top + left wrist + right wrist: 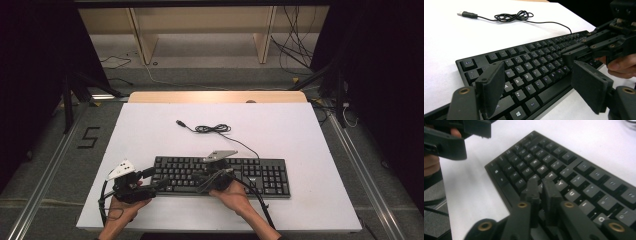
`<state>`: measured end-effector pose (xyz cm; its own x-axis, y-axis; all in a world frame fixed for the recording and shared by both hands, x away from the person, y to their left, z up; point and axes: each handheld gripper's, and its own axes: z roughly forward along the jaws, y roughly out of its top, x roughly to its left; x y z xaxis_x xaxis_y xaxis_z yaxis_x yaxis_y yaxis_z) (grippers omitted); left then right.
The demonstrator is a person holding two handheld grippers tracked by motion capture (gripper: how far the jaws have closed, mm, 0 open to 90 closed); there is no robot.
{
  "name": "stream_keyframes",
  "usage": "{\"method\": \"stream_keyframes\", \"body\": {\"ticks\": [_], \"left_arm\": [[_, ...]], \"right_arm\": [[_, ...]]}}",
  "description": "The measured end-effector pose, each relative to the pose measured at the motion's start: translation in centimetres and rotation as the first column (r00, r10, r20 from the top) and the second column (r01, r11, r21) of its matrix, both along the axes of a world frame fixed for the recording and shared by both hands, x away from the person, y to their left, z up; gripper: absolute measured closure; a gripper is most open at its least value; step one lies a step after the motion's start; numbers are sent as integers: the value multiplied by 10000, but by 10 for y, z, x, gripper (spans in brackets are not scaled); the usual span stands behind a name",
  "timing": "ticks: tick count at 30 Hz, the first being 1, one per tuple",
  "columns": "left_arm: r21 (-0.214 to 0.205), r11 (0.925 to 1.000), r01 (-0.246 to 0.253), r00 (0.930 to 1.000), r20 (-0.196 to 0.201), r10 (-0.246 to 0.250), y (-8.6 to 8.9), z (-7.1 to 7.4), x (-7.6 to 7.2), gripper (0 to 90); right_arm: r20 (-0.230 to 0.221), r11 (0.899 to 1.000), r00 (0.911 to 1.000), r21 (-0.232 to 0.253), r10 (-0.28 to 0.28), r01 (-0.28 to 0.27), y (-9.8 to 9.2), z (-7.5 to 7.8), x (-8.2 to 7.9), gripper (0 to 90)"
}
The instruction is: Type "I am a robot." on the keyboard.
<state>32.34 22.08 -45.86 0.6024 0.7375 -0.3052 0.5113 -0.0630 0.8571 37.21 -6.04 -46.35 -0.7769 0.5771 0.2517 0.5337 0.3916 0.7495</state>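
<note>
USB plug (180,122) w/ coiled cable, high & left views.

High view: white table (300,135) evenly and brightly lit from above, room around it falling to near black at both sides. Soft, short shadows under the keyboard (260,175) and cable (215,129); warm glow on the far wooden edge. Frame slightly soft overall. Left gripper view: sharp on mid keys, table near the far left corner washed toward glare, near jaws a little soft. Right gripper view: dimmer, bluish, keys blurred, own jaws out of focus, legends smeared.
</note>
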Motion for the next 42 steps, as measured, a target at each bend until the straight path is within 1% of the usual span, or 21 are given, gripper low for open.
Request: {"method": "stream_keyframes", "body": {"ticks": [2, 3, 8, 18, 19, 22, 24, 28, 33, 35, 39, 42], "left_arm": [[21, 10000, 12, 10000, 7, -12, 0, 0, 0, 268], [6, 10000, -2, 10000, 4, 2, 0, 0, 0, 268], [43, 10000, 4, 10000, 26, -4, 0, 0, 0, 268], [123, 9999, -9, 10000, 46, 9, 0, -1, 0, 267], [134, 9999, -7, 10000, 54, 6, 0, -1, 0, 267], [135, 9999, -15, 10000, 58, 14, 0, 0, 0, 267], [131, 9999, -20, 10000, 62, 19, 1, 0, 0, 266], [108, 9999, -12, 10000, 71, 12, 0, 0, 0, 266], [125, 9999, -13, 10000, 76, 12, 0, -1, 0, 266], [124, 9999, -5, 10000, 68, 5, 1, -1, 1, 266], [136, 9999, -19, 10000, 70, 18, 2, -1, 1, 266], [89, 9999, -46, 9999, 90, 46, 2, -1, 1, 266]], "right_arm": [[-51, 10000, 10000, -54, 50, -50, 3, -1, -1, 900], [2, 9999, 9999, -62, 103, -103, 3, -2, -1, 900], [-94, 9995, 9997, -197, 225, -226, 9, -5, -2, 900], [-179, 9985, 9994, -474, 281, -289, 17, -12, -2, 900], [-249, 9981, 9993, -556, 267, -281, 18, -13, -3, 900], [-230, 9960, 9994, -853, 246, -265, 20, -18, -3, 900], [-236, 9968, 9995, -759, 225, -242, 20, -21, -3, 900], [-189, 9964, 9997, -829, 176, -191, 21, -20, -4, 900], [-264, 9968, 9996, -790, 102, -122, 20, -20, -3, 900], [-332, 9974, 9994, -715, 26, -50, 18, -19, -2, 900], [-253, 9992, 9996, -387, -109, 99, 13, -13, 0, 897], [-231, 9998, 9996, -157, -144, 140, 9, -9, 2, 859]]}}
